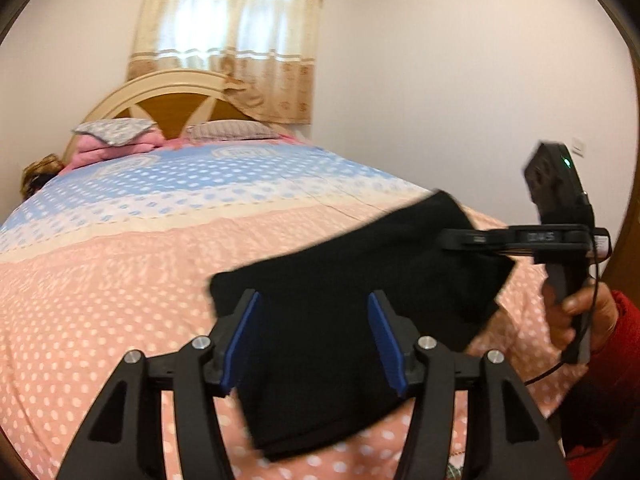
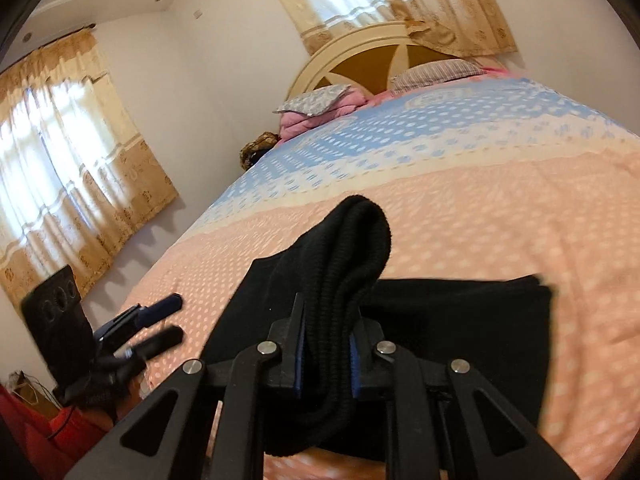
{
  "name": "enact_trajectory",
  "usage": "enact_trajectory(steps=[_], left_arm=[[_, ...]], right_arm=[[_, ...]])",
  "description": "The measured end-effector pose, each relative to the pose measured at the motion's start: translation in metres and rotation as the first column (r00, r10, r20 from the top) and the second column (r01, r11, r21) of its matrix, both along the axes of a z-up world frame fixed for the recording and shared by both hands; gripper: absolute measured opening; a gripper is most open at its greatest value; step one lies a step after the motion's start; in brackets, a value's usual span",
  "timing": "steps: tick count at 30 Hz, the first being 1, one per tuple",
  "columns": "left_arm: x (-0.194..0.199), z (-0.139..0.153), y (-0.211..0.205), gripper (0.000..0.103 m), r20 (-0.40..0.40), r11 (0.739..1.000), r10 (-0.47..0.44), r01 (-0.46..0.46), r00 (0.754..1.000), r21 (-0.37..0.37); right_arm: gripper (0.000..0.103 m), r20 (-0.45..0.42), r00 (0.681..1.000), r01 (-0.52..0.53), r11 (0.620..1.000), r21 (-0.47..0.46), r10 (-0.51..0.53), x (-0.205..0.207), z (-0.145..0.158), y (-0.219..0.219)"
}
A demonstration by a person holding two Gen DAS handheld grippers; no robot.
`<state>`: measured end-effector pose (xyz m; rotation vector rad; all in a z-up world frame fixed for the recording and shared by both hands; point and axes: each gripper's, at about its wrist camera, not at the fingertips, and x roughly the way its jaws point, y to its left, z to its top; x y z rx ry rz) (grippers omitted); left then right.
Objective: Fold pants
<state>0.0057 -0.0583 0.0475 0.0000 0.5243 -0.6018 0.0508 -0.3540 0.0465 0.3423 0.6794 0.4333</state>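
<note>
I had one pair of black pants (image 1: pixel 340 280) lying folded on the pink, dotted part of the bedspread (image 1: pixel 120 280), close to the near edge of the bed. Beyond the pants the spread ran open and bare all the way up to the two pillows (image 1: pixel 230 129) at the headboard (image 1: pixel 176 100), so I had wide room ahead and to the left.

My left gripper (image 1: pixel 316 340) stood about half open, its two blue pads (image 1: pixel 242 340) apart on either side of the dark cloth below; the pads did not press on it, and nothing was held.

My right gripper (image 2: pixel 326 354) was clamped nearly closed on a bunched, ribbed edge of the pants (image 2: pixel 348 264), which rose as a hump between its fingers while the rest of the garment lay flat behind.

The left wrist view showed me the right gripper (image 1: pixel 452 239) from the side, reaching in over the pants' right end, with the hand (image 1: pixel 580 316) and a red sleeve (image 1: pixel 616 352) behind it. The right wrist view alone gave me a second curtained window (image 2: pixel 60 168) on the side wall, and the left gripper (image 2: pixel 170 320) low at its left edge, its fingers spread over the bedspread beside the pants. The curtain (image 1: pixel 232 40) above the headboard appeared in both views.
</note>
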Motion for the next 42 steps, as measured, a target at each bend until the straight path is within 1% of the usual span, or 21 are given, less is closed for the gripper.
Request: enact_trajectory(steps=[2,5,6,9,11,12,14,17,19,20,22,23,26,28,30,31,33,34,37,41,42], left_arm=[[0.007,-0.004,0.004,0.058,-0.011,1.0,0.017,-0.017,1.0,0.005],[0.016,-0.014,0.001,0.058,-0.029,0.999,0.04,-0.039,0.999,0.026],[0.018,-0.018,-0.003,0.058,-0.038,0.999,0.042,-0.04,0.998,0.034],[0.029,-0.025,-0.005,0.058,-0.049,0.996,0.058,-0.054,0.997,0.07],[0.028,-0.029,-0.007,0.058,-0.055,0.994,0.066,-0.061,0.996,0.089],[0.032,-0.03,-0.01,0.058,-0.066,0.994,0.069,-0.062,0.995,0.092],[0.034,-0.033,-0.015,0.058,-0.087,0.993,0.074,-0.066,0.993,0.095],[0.03,-0.033,-0.018,0.058,-0.085,0.993,0.07,-0.062,0.994,0.097],[0.029,-0.031,-0.02,0.058,-0.072,0.993,0.064,-0.057,0.995,0.1],[0.029,-0.031,-0.021,0.058,-0.068,0.994,0.059,-0.052,0.996,0.1],[0.03,-0.032,-0.025,0.058,-0.069,0.994,0.049,-0.042,0.996,0.105],[0.031,-0.033,-0.028,0.058,-0.068,0.993,0.049,-0.041,0.996,0.108],[0.028,-0.036,-0.037,0.058,-0.071,0.993,0.041,-0.032,0.997,0.117],[0.024,-0.04,-0.042,0.058,-0.077,0.992,0.029,-0.019,0.997,0.126],[0.02,-0.045,-0.046,0.059,-0.08,0.988,0.03,-0.018,0.996,0.155],[0.019,-0.049,-0.047,0.059,-0.083,0.984,0.036,-0.021,0.996,0.174],[0.019,-0.056,-0.048,0.059,-0.086,0.978,0.05,-0.031,0.995,0.205],[0.02,-0.063,-0.048,0.059,-0.092,0.974,0.06,-0.039,0.994,0.222],[0.019,-0.067,-0.046,0.062,-0.094,0.973,0.073,-0.05,0.993,0.226],[0.015,-0.06,-0.04,0.069,-0.108,0.971,0.066,-0.039,0.992,0.235],[0.014,-0.057,-0.035,0.071,-0.117,0.973,0.067,-0.039,0.991,0.226]], right_arm=[[0.017,-0.033,0.999,0.005,1.0,0.007,-0.005,0.002,-0.001,-0.024],[0.017,-0.101,0.994,0.03,1.0,0.004,-0.03,0.006,-0.017,-0.057],[0.017,-0.128,0.991,0.037,0.999,0.008,-0.036,0.009,-0.026,-0.064],[0.017,-0.185,0.981,0.058,0.998,-0.036,-0.064,0.016,-0.054,-0.076],[0.018,-0.175,0.982,0.069,0.998,-0.003,-0.069,0.016,-0.065,-0.08],[0.022,-0.174,0.982,0.085,0.996,0.027,-0.079,0.016,-0.065,-0.084],[0.024,-0.167,0.982,0.093,0.995,0.032,-0.086,0.016,-0.063,-0.084],[0.028,-0.204,0.972,0.134,0.989,0.061,-0.119,0.012,-0.058,-0.091],[0.028,-0.174,0.961,0.23,0.97,0.076,-0.214,-0.003,-0.046,-0.105],[0.028,-0.126,0.956,0.274,0.96,0.052,-0.266,-0.015,-0.036,-0.109],[0.028,-0.047,0.955,0.295,0.956,0.0,-0.294,-0.034,-0.018,-0.104],[0.028,-0.031,0.957,0.289,0.957,-0.024,-0.29,-0.04,-0.011,-0.099],[0.028,-0.01,0.977,0.21,0.975,-0.073,-0.211,-0.053,0.001,-0.07],[0.028,-0.046,0.988,0.141,0.981,-0.133,-0.149,-0.052,-0.004,-0.044],[0.028,-0.086,0.988,0.113,0.977,-0.181,-0.13,-0.05,-0.016,-0.032],[0.028,-0.112,0.984,0.113,0.972,-0.205,-0.138,-0.05,-0.025,-0.031],[0.026,-0.176,0.965,0.148,0.958,-0.244,-0.194,-0.049,-0.043,-0.038],[0.026,-0.194,0.957,0.164,0.957,-0.241,-0.213,-0.047,-0.05,-0.045],[0.026,-0.202,0.95,0.212,0.967,-0.139,-0.237,-0.053,-0.057,-0.059],[0.026,-0.195,0.951,0.214,0.965,-0.155,-0.242,-0.051,-0.05,-0.053],[0.028,-0.171,0.95,0.235,0.958,-0.162,-0.262,-0.055,-0.045,-0.053]])
